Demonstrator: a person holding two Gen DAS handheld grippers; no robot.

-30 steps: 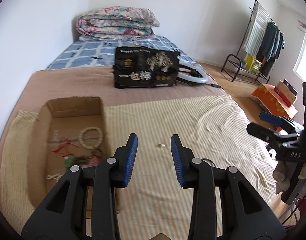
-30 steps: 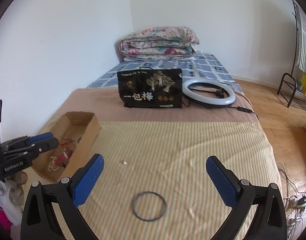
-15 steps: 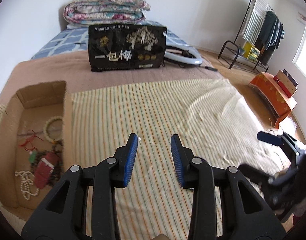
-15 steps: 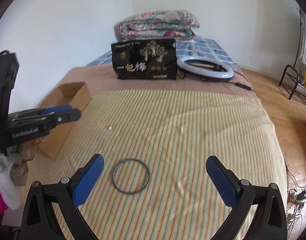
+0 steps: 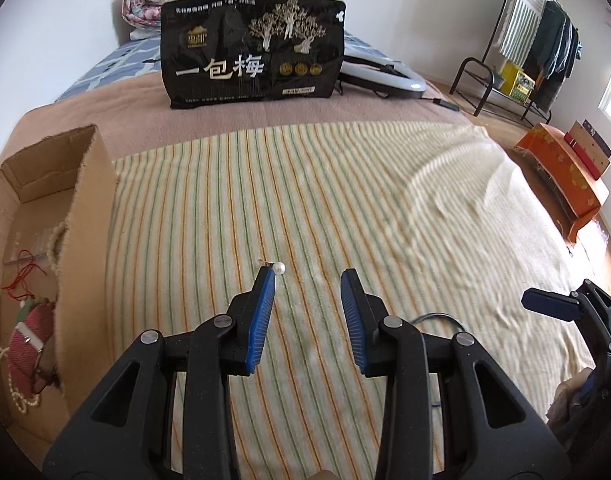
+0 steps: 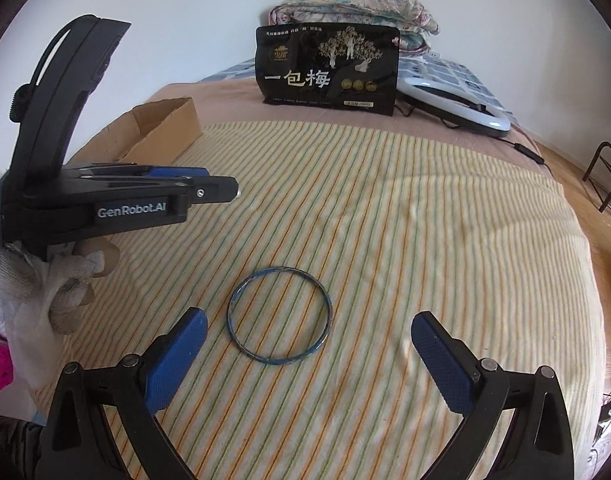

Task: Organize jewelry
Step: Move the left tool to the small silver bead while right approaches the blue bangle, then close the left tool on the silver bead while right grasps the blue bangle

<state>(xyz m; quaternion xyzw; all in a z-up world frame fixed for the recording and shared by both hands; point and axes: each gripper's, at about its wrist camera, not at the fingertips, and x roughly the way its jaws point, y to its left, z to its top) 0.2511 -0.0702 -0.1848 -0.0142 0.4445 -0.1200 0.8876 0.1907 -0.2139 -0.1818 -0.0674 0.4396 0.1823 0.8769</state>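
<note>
Left gripper [image 5: 308, 276]: jaws parted narrowly, nothing between the pads, angled down over striped cloth [image 5: 345, 208]. Pearl earring [image 5: 279, 267] lying on cloth just off tip of left finger, at about 11 o'clock from gripper midpoint; contact between fingertip and pearl not resolvable. Cardboard box [image 5: 91, 184] at 9 o'clock in left wrist view, open top; inside, bead strands and red cord pieces, partly hidden by box wall.

Right gripper [image 6: 309, 330]: jaws spread wide, empty. Blue bangle [image 6: 279, 316] flat on striped cloth, lying between the two fingertips and slightly ahead, nearer the left finger, touching neither. Left gripper also seen side-on at 9 o'clock in right wrist view, held by gloved hand [image 6: 33, 280].

Background, 12 o'clock in both views: black printed bag [image 5: 253, 48] upright on brown blanket, folded floral quilt [image 6: 353, 6] behind it. Ring light [image 6: 453, 106] at 1 o'clock of bag, lying flat. Clothes rack [image 5: 533, 44] at 2 o'clock in left wrist view, orange box [image 5: 565, 176] below it on floor.
</note>
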